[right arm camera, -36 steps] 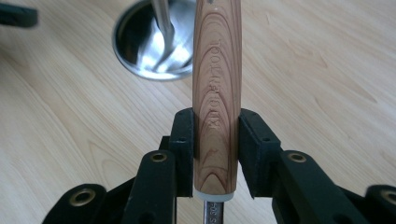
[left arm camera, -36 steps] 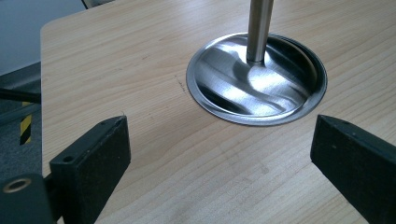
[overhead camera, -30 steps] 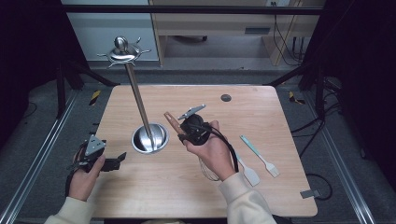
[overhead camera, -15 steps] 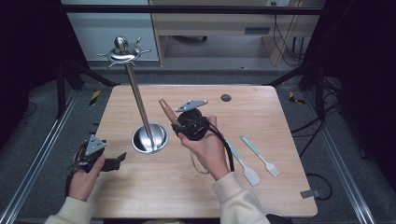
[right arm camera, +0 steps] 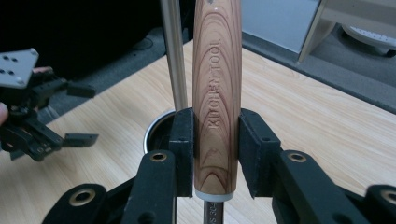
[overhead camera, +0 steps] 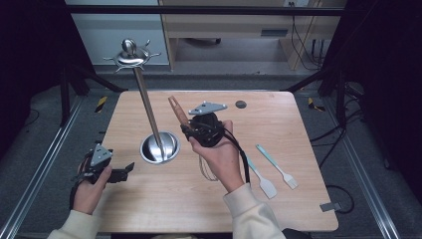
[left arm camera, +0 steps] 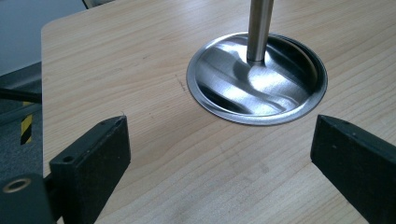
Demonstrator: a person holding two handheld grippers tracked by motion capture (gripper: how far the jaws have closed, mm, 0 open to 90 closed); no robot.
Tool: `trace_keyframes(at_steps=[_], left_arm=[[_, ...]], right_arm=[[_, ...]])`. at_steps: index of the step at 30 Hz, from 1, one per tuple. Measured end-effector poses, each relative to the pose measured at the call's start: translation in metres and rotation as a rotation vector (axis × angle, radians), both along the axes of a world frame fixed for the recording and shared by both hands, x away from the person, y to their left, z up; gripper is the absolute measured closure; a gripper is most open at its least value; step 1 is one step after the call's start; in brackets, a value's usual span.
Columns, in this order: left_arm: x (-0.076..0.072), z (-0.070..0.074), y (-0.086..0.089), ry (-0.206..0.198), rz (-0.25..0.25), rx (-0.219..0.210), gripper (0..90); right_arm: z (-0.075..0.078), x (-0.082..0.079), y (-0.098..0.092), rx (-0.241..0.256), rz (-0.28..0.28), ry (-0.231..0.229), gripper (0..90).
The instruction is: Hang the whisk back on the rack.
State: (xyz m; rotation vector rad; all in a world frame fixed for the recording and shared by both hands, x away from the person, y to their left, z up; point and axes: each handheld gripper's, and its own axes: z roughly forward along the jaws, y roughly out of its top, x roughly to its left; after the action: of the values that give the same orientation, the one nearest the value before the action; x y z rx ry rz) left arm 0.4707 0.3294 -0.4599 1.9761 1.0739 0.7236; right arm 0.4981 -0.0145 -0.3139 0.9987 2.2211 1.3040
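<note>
Wooden handle (right arm camera: pixel 216 93) higher, between right claw (right arm camera: pixel 215 154)

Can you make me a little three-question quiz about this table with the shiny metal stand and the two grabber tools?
1. True or false: the right gripper is clamped on a wooden handle.
2. What word pair is stamped on that handle?
3. Where is the left gripper? A) inside the stand's round base B) open, near the table's left edge, holding nothing C) on the two spatulas

Key
1. True; the jaws press both sides of it.
2. KITCHEN TOOL.
3. B.
</note>
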Motion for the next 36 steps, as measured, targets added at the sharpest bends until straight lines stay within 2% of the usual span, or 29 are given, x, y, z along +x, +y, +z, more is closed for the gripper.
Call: trace_keyframes(at_steps=[15,17,36], left_arm=[[0.0,0.0,0.001,0.0,0.002,0.0,4.6],[0.0,0.0,0.002,0.001,0.001,0.006,4.6],[0.0,0.0,0.0,-0.001,-0.001,0.002,4.6]], right_arm=[[0.011,-0.003,0.004,0.055,-0.014,-0.043,68.8],[0.013,-0.004,0.006,0.06,-0.01,-0.061,68.8],[0.024,-0.007,0.019,0.12,-0.018,-0.142,68.8]])
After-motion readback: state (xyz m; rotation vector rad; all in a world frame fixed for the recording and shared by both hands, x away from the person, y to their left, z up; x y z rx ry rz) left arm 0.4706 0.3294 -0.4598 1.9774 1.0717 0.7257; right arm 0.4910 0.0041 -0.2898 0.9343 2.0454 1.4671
